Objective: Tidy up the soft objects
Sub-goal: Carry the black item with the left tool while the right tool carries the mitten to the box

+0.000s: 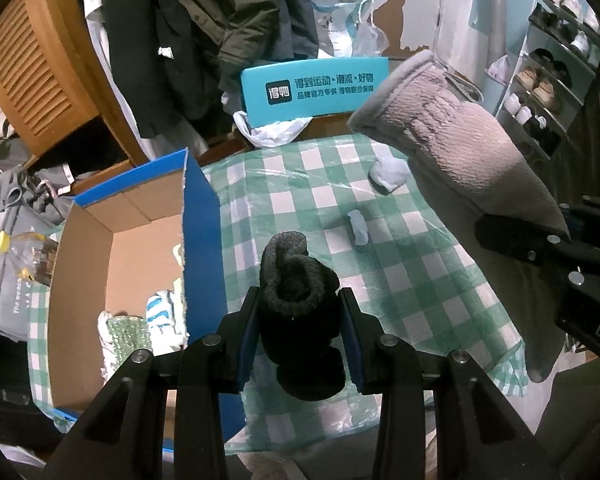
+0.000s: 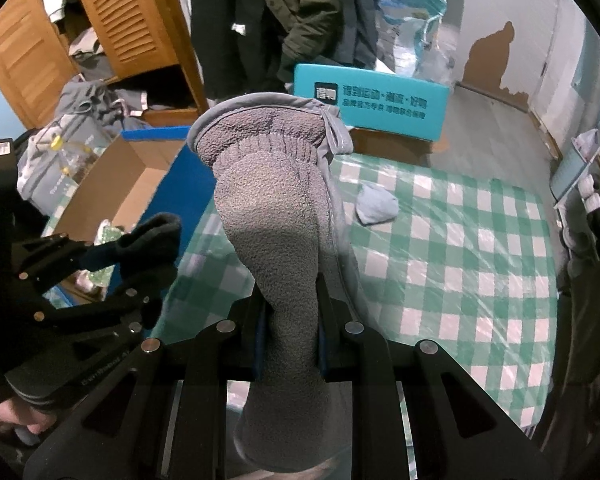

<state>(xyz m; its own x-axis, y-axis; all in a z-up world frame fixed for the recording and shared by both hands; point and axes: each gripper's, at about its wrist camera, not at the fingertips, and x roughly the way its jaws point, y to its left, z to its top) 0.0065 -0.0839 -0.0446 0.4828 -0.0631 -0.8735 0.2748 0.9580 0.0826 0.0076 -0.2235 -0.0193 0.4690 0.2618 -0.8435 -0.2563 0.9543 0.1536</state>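
Item 1, black sock: clamped between the jaws of the left gripper, above the checked counter and just beside the open box. Rolled into a bundle, likely so it stays compact for stowing. Cuff opening faces away from the gripper; long axis runs along the fingers.

Item 2, grey sock: pinched near its middle by the narrow jaws of the right gripper, raised over the counter. Held unrolled, probably awaiting folding or pairing. Cuff points up and away, toe hangs below the jaws; long axis follows the gripper line.

Items 3–4, pale rolled bundles: loose on the counter, unsorted.
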